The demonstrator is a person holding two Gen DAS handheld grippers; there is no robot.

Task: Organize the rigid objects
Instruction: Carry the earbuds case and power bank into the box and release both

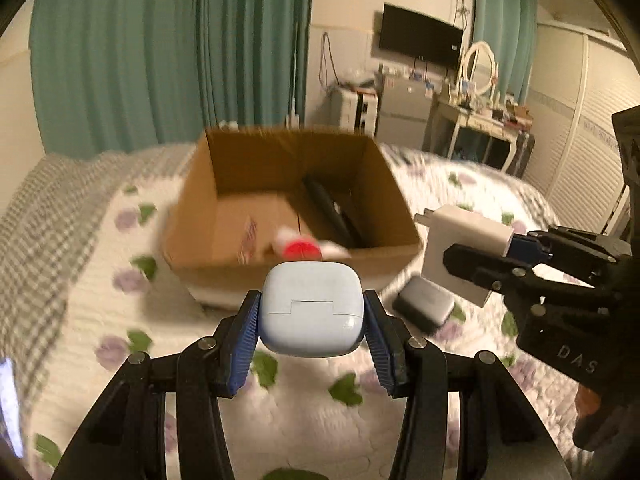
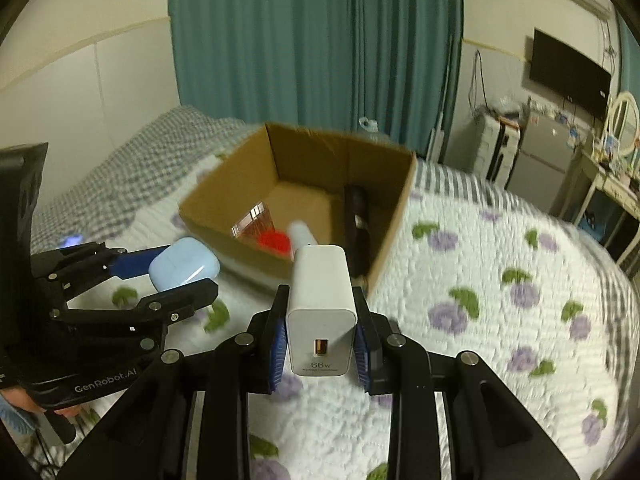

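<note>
My left gripper (image 1: 312, 316) is shut on a pale blue earbud case (image 1: 312, 308), held above the floral bedspread in front of the open cardboard box (image 1: 392, 184). It also shows in the right wrist view (image 2: 184, 266). My right gripper (image 2: 320, 332) is shut on a white 66W charger (image 2: 322, 308), held just right of the box's near corner; the charger shows in the left wrist view (image 1: 460, 240) too. The box (image 2: 396, 208) holds a red-capped bottle (image 2: 276, 240), a pinkish clear block (image 2: 254, 222) and a black remote-like object (image 2: 356, 216).
A grey case (image 1: 424, 304) lies on the bedspread (image 2: 500, 288) below the charger. Green curtains (image 1: 160, 60) hang behind the bed. A wall TV (image 1: 420, 36), small fridge (image 1: 404, 108) and a dressing table with a mirror (image 1: 480, 68) stand at the far right.
</note>
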